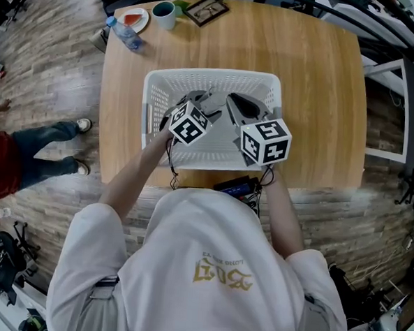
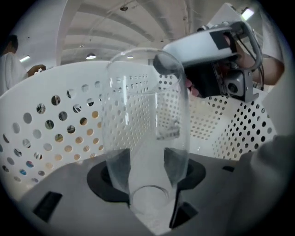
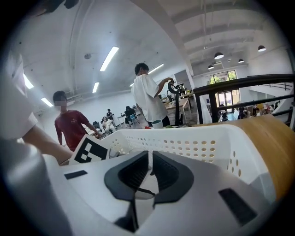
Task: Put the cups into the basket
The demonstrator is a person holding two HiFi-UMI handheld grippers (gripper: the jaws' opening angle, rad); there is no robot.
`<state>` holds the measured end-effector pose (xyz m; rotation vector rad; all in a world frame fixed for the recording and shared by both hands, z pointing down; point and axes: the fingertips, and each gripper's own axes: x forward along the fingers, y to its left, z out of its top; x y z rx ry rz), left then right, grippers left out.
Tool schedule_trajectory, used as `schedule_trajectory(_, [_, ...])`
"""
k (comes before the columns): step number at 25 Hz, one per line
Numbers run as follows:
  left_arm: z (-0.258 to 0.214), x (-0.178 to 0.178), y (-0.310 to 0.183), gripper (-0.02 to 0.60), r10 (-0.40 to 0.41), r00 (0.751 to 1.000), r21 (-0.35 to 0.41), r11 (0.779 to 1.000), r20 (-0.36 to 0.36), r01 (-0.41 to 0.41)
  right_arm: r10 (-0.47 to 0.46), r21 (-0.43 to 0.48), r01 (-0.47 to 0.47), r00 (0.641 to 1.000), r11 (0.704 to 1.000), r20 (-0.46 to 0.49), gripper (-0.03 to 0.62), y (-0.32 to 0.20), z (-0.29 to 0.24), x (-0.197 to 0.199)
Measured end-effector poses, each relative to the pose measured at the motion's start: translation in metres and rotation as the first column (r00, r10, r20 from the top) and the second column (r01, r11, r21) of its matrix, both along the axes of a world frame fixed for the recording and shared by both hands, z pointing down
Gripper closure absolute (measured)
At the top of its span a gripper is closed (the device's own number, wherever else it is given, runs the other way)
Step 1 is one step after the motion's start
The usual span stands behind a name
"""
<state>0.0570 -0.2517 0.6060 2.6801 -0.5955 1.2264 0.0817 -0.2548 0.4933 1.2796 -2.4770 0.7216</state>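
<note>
Head view is showing a rounded light wooden tabletop [image 1: 316,98] carrying a white perforated plastic basket [image 1: 212,73]; both grippers are reaching into that basket from its near side. The left gripper [image 2: 146,170] is pinching a tall clear tumbler-shaped cup [image 2: 145,120] low on its body, close to the base, with the mouth pointing away toward the basket's wall. The right gripper [image 3: 150,173] is holding its jaws pressed together on nothing, hanging just beside the cup. The cup is lying within the basket's walls; whether it is touching the floor I cannot tell. It is probably light, stiff and slick, perhaps breakable, so a gentle squeeze around the lower wall is suiting it. A small teal mug [image 1: 164,13] is waiting at the tabletop's far edge, well apart from the basket; it is likely heavier, best taken across its rim.
</note>
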Motion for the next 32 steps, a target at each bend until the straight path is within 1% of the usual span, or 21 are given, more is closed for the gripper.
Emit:
schedule_trajectory(2, [0.003,0.000,0.002,0.325,0.011,1.000,0.003,1.000,0.026,-0.011,-0.034,0.007,0.034,0.999,0.999,0.032,0.572,0.003,-0.004,-0.004])
schedule_trajectory(3, [0.005,0.001,0.003,0.325,0.018,0.999,0.006,1.000,0.040,-0.018,-0.061,-0.004,0.061,0.997,0.998,0.043,0.565,0.005,-0.004,-0.007])
schedule_trajectory(6, [0.010,0.002,0.005,0.325,0.038,0.996,0.009,0.999,0.075,-0.039,-0.169,-0.073,0.172,0.984,0.982,0.052,0.517,0.014,0.005,-0.020])
schedule_trajectory(8, [0.012,0.002,0.007,0.325,0.048,0.994,0.008,0.999,0.093,-0.049,-0.221,-0.106,0.224,0.975,0.969,0.035,0.516,0.018,0.010,-0.027])
schedule_trajectory(11, [0.016,0.000,0.009,0.325,0.067,0.989,0.018,0.997,0.129,-0.070,-0.264,-0.136,0.260,0.965,0.956,-0.012,0.516,0.022,0.019,-0.033])
schedule_trajectory(14, [0.019,0.000,0.012,0.325,0.108,0.978,0.040,0.992,0.177,-0.117,-0.298,-0.176,0.283,0.952,0.943,-0.065,0.516,0.026,0.031,-0.037])
schedule_trajectory(18, [0.024,0.004,0.020,0.325,0.162,0.961,0.058,0.982,0.225,-0.179,-0.356,-0.237,0.325,0.929,0.916,-0.102,0.519,0.033,0.040,-0.041])
schedule_trajectory(21, [0.026,0.003,0.021,0.325,0.169,0.958,0.058,0.981,0.232,-0.187,-0.368,-0.256,0.336,0.926,0.907,-0.088,0.530,0.035,0.043,-0.043])
schedule_trajectory(26, [0.024,0.006,0.019,0.324,0.176,0.955,0.086,0.976,0.239,-0.202,-0.314,-0.323,0.316,0.948,0.892,0.061,0.559,0.036,0.043,-0.040])
schedule_trajectory(28, [0.024,0.008,0.020,0.324,0.183,0.953,0.097,0.973,0.240,-0.211,-0.301,-0.333,0.309,0.950,0.891,0.076,0.562,0.037,0.043,-0.039])
schedule_trajectory(32, [0.024,0.008,0.017,0.324,0.171,0.955,0.121,0.971,0.244,-0.205,-0.302,-0.336,0.307,0.951,0.891,0.070,0.563,0.037,0.044,-0.039])
